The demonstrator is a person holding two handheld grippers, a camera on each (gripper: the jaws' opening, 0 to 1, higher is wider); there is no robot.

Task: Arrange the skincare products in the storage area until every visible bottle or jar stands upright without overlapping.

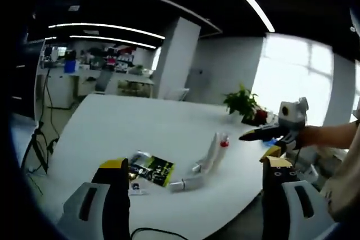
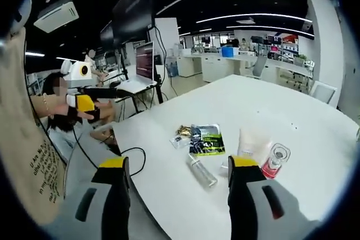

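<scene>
Several skincare items lie on the white table (image 1: 124, 122). A dark green sachet pack (image 1: 152, 170) lies flat. Beside it are a white tube (image 1: 211, 153), a small bottle with a red cap (image 1: 224, 142) and a clear bottle on its side (image 1: 188, 182). My left gripper (image 1: 195, 164) is open, held above the table's near edge, short of the items. The right gripper view has the sachet (image 2: 207, 140), the clear bottle (image 2: 202, 171), the tube (image 2: 253, 140) and the red-capped bottle (image 2: 275, 159). My right gripper (image 2: 179, 164) is open over the table, holding nothing.
A potted plant (image 1: 243, 103) stands at the table's far edge. A black cable (image 2: 133, 159) trails over the near edge. A laptop (image 2: 144, 63) sits on a side desk. Each gripper shows in the other's view, held in a hand: the right (image 1: 261, 140), the left (image 2: 100, 96).
</scene>
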